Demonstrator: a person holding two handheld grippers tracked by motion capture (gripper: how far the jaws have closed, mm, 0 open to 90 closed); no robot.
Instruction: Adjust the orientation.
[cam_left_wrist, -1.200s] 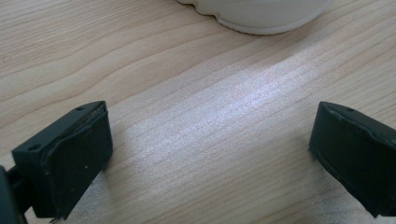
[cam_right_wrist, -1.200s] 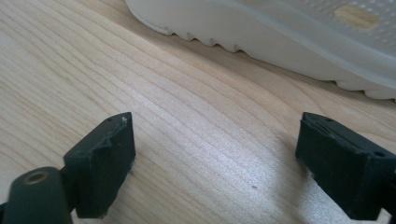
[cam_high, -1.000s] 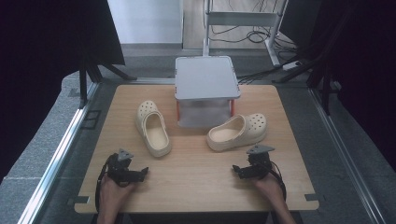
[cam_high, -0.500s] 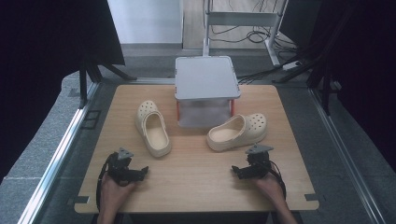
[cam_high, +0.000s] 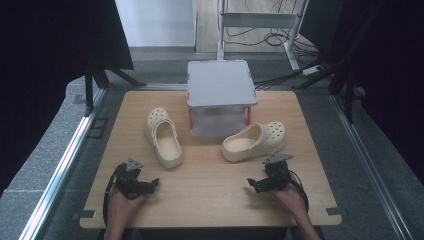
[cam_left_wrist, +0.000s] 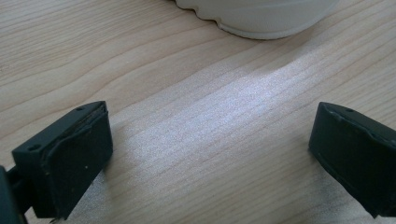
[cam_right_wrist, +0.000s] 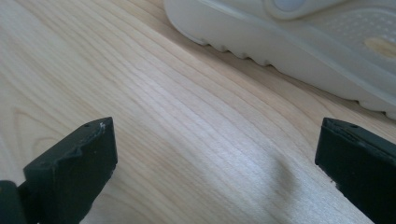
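Two cream clogs lie on the wooden table (cam_high: 210, 190). The left clog (cam_high: 163, 136) points away, left of centre; its heel edge (cam_left_wrist: 261, 16) shows at the top of the left gripper view. The right clog (cam_high: 254, 141) lies on its side near the box, and its ridged sole (cam_right_wrist: 299, 42) crosses the top of the right gripper view. My left gripper (cam_high: 150, 185) rests near the front left, open, jaws wide over bare wood (cam_left_wrist: 210, 140). My right gripper (cam_high: 253, 184) rests front right, open, just short of the right clog.
A grey box with a flat lid (cam_high: 221, 84) and red posts stands at the table's back centre, between the clogs. Metal rails (cam_high: 65, 160) run along both table sides. Dark curtains and a frame with cables (cam_high: 260, 20) lie beyond.
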